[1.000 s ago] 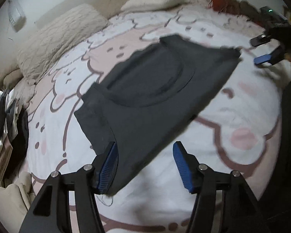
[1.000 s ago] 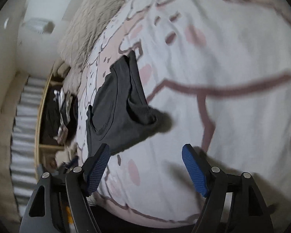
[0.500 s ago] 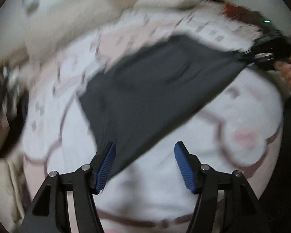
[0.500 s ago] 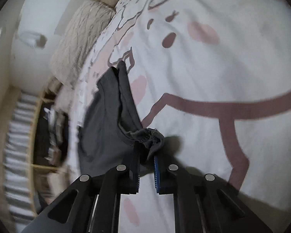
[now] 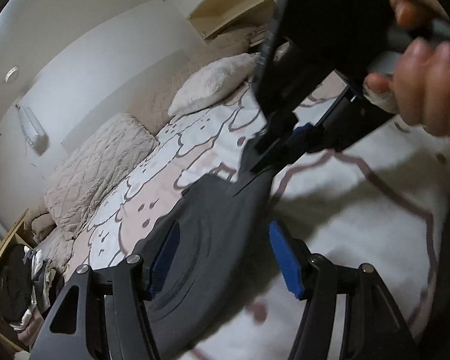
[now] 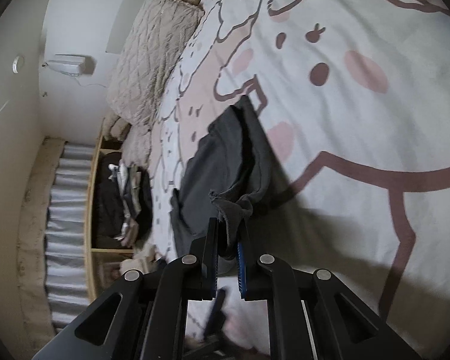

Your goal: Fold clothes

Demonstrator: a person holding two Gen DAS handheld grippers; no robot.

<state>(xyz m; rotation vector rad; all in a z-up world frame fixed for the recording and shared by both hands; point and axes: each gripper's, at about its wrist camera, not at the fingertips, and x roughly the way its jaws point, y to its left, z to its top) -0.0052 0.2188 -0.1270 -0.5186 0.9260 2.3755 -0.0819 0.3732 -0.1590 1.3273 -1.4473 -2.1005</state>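
- Around us: a quilted beige cushion (image 5: 99, 165), a fluffy white pillow (image 5: 213, 84) at the far end of the bedspread (image 6: 360, 105), and a shelf of clothes (image 6: 123, 198) on the left.
- Our right gripper (image 6: 227, 240) is pinched on a corner of the dark grey shirt (image 6: 225, 156), lifting it off the bedspread.
- Our left gripper (image 5: 223, 258) is spread wide, the shirt (image 5: 207, 240) lying between its fingers.
- We see no readable writing.
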